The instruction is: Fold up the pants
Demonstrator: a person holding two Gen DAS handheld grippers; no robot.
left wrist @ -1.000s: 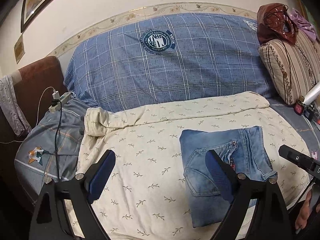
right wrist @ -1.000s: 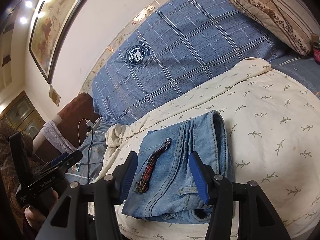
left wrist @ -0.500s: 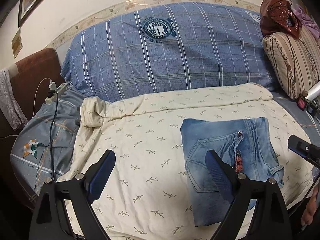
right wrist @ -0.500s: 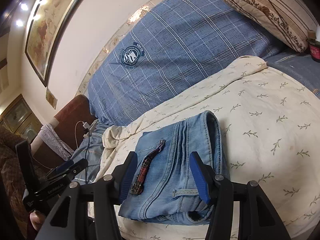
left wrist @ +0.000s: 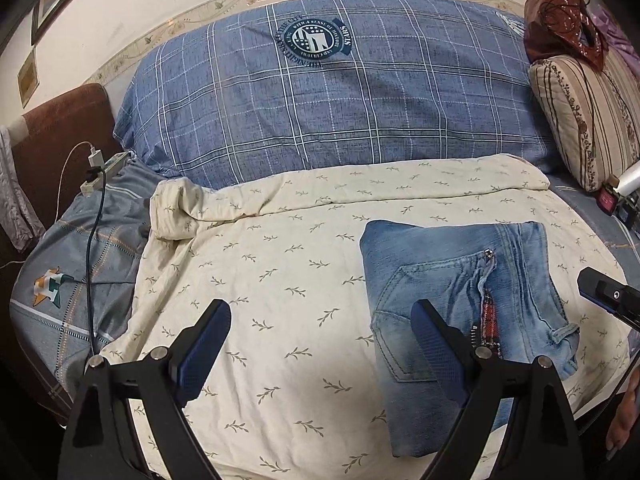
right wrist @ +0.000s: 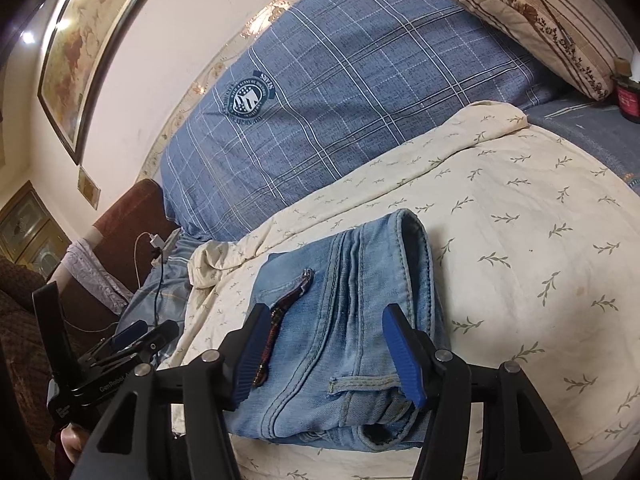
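Light blue denim pants (left wrist: 452, 280) lie folded into a compact rectangle on a cream leaf-print sheet (left wrist: 280, 272). A dark red patterned strip lies on top of them (right wrist: 280, 316). They also show in the right wrist view (right wrist: 344, 312). My left gripper (left wrist: 320, 344) is open and empty, held above the sheet to the left of the pants. My right gripper (right wrist: 324, 348) is open and empty, hovering over the near end of the pants; its tip shows in the left wrist view (left wrist: 608, 294).
A large blue plaid pillow (left wrist: 332, 92) lies behind the sheet. A striped cushion (left wrist: 588, 120) with a dark red bag (left wrist: 560, 24) sits far right. A power strip with cables (left wrist: 104, 168) lies at the left by a brown headboard (left wrist: 56, 132).
Both grippers have drawn back and risen slightly from the folded pants. The pants have not moved.
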